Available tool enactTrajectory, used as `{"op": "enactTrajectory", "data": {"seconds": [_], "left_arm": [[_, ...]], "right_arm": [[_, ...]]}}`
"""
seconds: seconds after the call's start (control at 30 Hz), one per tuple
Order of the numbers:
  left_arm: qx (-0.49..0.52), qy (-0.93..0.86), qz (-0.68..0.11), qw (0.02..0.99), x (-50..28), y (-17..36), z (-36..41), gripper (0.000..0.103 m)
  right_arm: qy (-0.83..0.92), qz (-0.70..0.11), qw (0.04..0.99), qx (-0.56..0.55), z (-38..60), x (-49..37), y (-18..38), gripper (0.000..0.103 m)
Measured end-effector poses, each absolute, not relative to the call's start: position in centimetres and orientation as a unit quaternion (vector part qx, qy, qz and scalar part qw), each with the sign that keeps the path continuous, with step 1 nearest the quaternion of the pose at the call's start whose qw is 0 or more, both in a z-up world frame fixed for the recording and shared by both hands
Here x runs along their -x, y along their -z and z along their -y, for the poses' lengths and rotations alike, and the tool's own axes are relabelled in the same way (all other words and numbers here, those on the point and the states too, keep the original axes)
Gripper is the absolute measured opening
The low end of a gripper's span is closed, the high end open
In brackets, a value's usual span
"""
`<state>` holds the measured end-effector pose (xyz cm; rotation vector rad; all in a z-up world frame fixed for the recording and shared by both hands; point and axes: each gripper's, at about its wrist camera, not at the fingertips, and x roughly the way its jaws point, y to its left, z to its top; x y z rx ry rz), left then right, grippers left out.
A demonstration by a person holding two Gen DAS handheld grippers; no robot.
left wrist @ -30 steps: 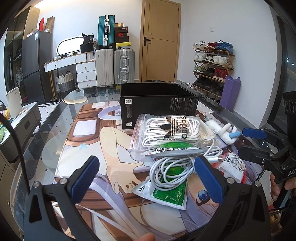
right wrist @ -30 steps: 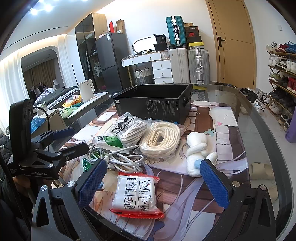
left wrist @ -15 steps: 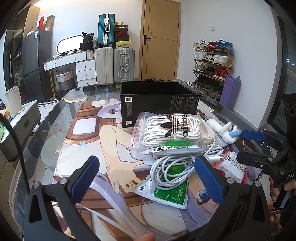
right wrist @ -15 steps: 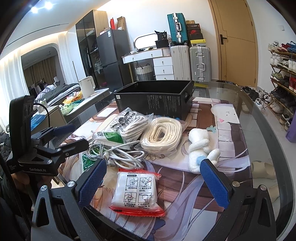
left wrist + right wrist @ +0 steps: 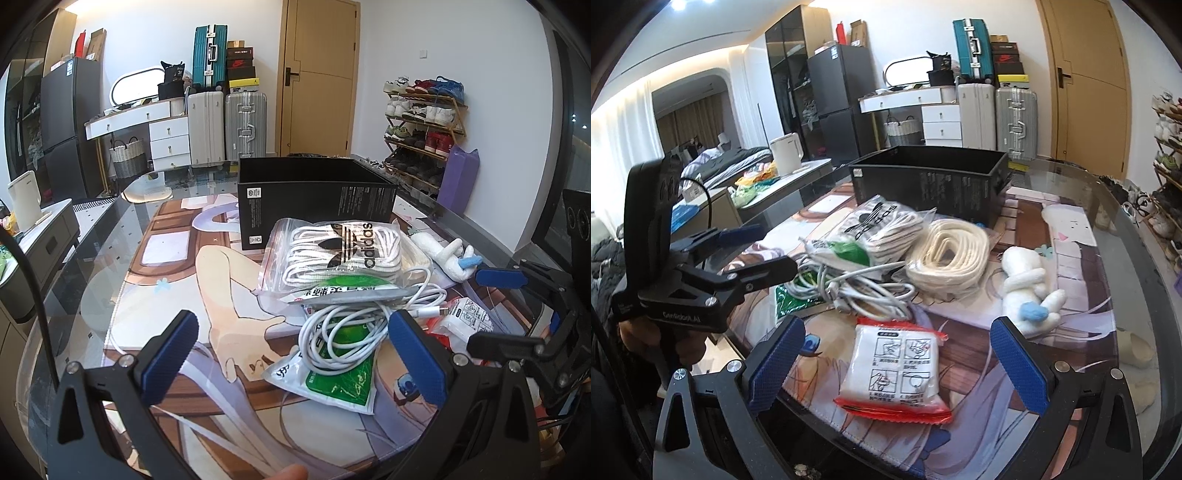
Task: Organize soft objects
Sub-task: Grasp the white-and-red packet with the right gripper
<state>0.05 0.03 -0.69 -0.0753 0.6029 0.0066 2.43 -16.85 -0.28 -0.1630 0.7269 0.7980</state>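
A pile of soft things lies on the printed mat in front of an open black box [image 5: 314, 199] [image 5: 931, 184]: a clear Adidas bag of white laces [image 5: 340, 251] [image 5: 875, 229], a coiled white cable [image 5: 347, 332] [image 5: 857, 284], a green-and-white packet [image 5: 332, 380], a cream rope coil [image 5: 947, 254], a white plush toy [image 5: 1027, 288] [image 5: 447, 254] and a red-edged white pack [image 5: 897, 369] [image 5: 461, 317]. My left gripper [image 5: 291, 358] is open and empty, just short of the cable. My right gripper [image 5: 901, 362] is open, its fingers on either side of the red-edged pack and above it.
The glass table's curved edge [image 5: 1137, 236] runs along the right. A white kettle [image 5: 785, 153] stands on a side cabinet. Suitcases [image 5: 225, 125], a door and a shoe rack [image 5: 421, 125] are at the back of the room.
My right gripper has moved forward and down over the red-edged pack. My left gripper has barely moved. Nothing on the table has shifted.
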Motion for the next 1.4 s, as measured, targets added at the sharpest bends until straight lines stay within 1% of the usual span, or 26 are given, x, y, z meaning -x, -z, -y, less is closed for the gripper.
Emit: {"op": "enactTrajectory", "data": {"seconds": [0.13,0.3,0.43,0.5,0.73,0.83,0.93,0.97,1.0,1.4], "left_arm": [[0.037,-0.003,-0.297,0.954,0.0,0.7,0.0,0.103],[0.036,-0.001,-0.301,0.953,-0.1,0.9,0.1,0.103],[0.034,0.002,-0.304,0.952,-0.3,1.1,0.3,0.103],[0.033,0.003,-0.305,0.952,-0.3,1.1,0.3,0.103],[0.033,0.005,-0.307,0.951,-0.3,1.1,0.4,0.103],[0.033,0.006,-0.308,0.951,-0.3,1.1,0.4,0.103],[0.033,0.006,-0.309,0.951,-0.3,1.1,0.4,0.103],[0.033,0.006,-0.309,0.951,-0.3,1.1,0.4,0.103],[0.033,0.006,-0.309,0.951,-0.3,1.1,0.4,0.103],[0.033,0.007,-0.312,0.949,-0.5,1.3,0.5,0.103]], "right_arm": [[-0.373,-0.354,0.852,0.100,16.2,-2.4,1.0,0.101],[-0.374,-0.361,0.847,0.111,16.0,-2.4,1.4,0.091],[-0.377,-0.370,0.841,0.111,15.8,-2.5,1.7,0.087],[-0.379,-0.378,0.837,0.113,15.7,-2.7,2.0,0.081],[-0.380,-0.374,0.837,0.125,15.5,-2.4,2.1,0.081],[-0.377,-0.370,0.838,0.135,15.5,-2.1,2.2,0.077],[-0.370,-0.366,0.843,0.137,15.6,-2.1,2.2,0.066],[-0.367,-0.366,0.845,0.135,15.7,-2.2,2.1,0.058],[-0.365,-0.365,0.846,0.133,15.9,-2.2,2.1,0.053],[-0.366,-0.347,0.854,0.124,16.3,-2.2,1.4,0.051]]}}
